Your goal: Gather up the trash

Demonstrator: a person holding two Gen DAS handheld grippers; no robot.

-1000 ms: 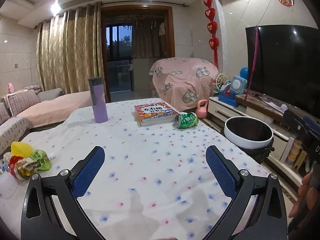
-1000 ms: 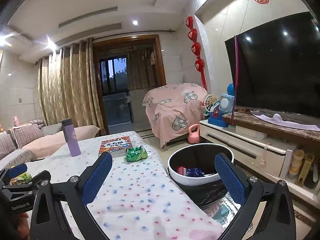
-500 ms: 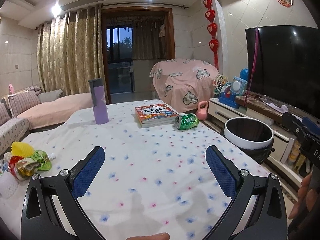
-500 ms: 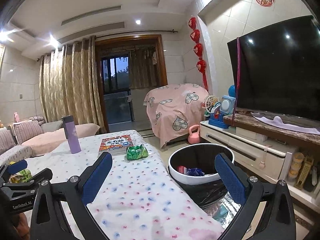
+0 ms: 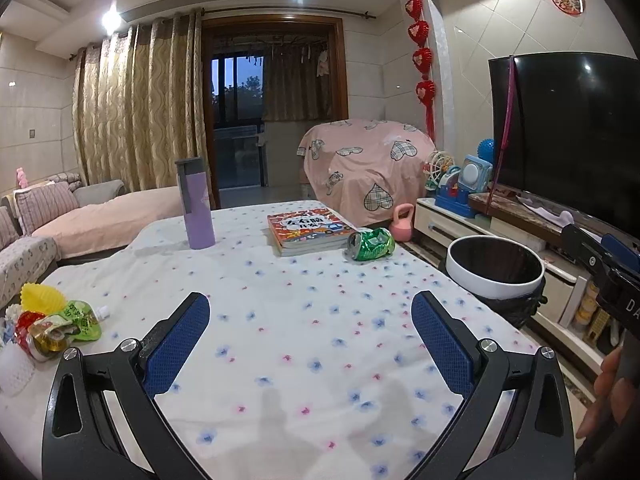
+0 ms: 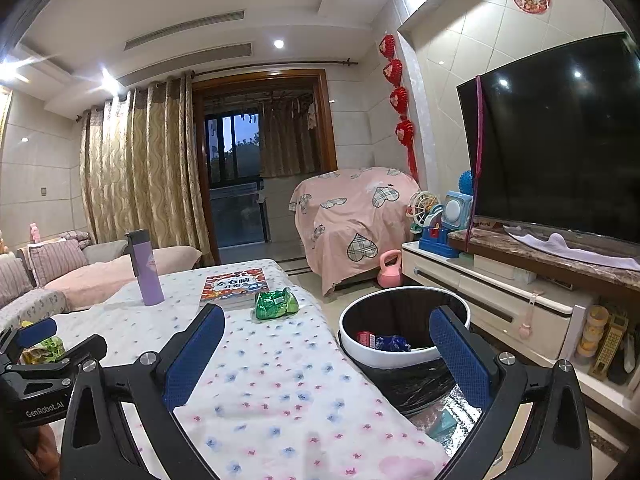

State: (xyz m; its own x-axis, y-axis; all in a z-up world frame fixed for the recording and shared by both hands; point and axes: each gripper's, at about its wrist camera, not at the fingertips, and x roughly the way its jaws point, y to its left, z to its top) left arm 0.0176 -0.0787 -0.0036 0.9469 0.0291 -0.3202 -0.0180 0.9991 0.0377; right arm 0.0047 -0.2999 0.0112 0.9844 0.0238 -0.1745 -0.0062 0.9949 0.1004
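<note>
1. Across the lower half of both views, the white tablecloth with pink and blue flowers (image 5: 304, 304) is carrying the remaining trash.
2. At right of centre in the right wrist view, the round white-rimmed bin with a black liner (image 6: 384, 354) is standing beside the table, already holding scraps.
3. The right gripper (image 6: 328, 352) and the left gripper (image 5: 310, 340) are hovering with fingers wide apart, gripping nothing.
4. Just beside the book, the crushed green drink can (image 5: 371, 243) is lying on its side; approaching low and closing across its dented middle looks best.
5. At the left edge, the crinkled colourful wrappers (image 5: 52, 322) are waiting; a pinch at the bunched part should work.
</note>
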